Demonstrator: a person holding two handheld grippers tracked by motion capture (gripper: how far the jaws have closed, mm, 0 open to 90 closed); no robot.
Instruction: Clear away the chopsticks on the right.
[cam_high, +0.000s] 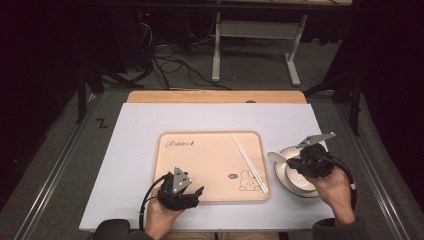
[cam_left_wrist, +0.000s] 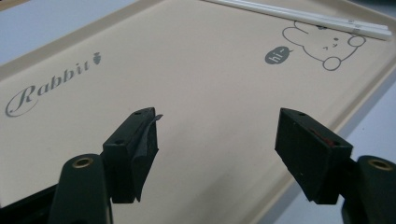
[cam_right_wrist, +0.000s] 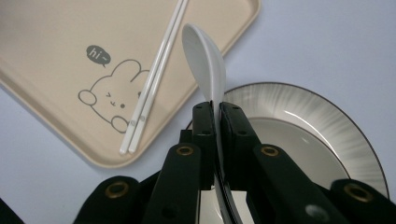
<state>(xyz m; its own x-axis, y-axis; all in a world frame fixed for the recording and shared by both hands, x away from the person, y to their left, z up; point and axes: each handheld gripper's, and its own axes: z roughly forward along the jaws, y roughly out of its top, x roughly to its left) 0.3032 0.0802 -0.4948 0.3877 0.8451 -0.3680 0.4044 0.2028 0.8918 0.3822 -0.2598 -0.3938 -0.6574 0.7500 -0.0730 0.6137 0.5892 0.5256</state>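
High view first: the right gripper (cam_high: 306, 161) sits over the white bowl (cam_high: 295, 174), which stands on the bench (cam_high: 135, 150) just beside the right edge of the beige rabbit tray (cam_high: 210, 160). Its jaws are clamped on the handle of a white ceramic spoon (cam_high: 276, 157), and the spoon's scoop pokes out toward the tray, hanging over the bowl's rim on the tray side. The person's right hand (cam_high: 334, 189) wraps the gripper from below.

Right gripper view confirms it: the two black jaws are pressed tight together with the spoon (cam_right_wrist: 205, 65) handle pinched between them, scoop pointing away over the gap between bowl (cam_right_wrist: 322, 135) and tray (cam_right_wrist: 56, 56). The bowl has a dark rim line and grey streaks on its inner wall.

On the tray, a pair of white chopsticks (cam_high: 249, 162) lies slantwise along its right side, ending next to the printed rabbit in the near right corner.

Left gripper (cam_high: 186, 192) rests at the tray's near edge, close to the near left corner, held in the left hand (cam_high: 162, 215). Left gripper view: jaws spread wide apart, nothing between them, bare tray (cam_left_wrist: 196, 70) surface underneath, chopsticks (cam_left_wrist: 303, 16) at the far side.
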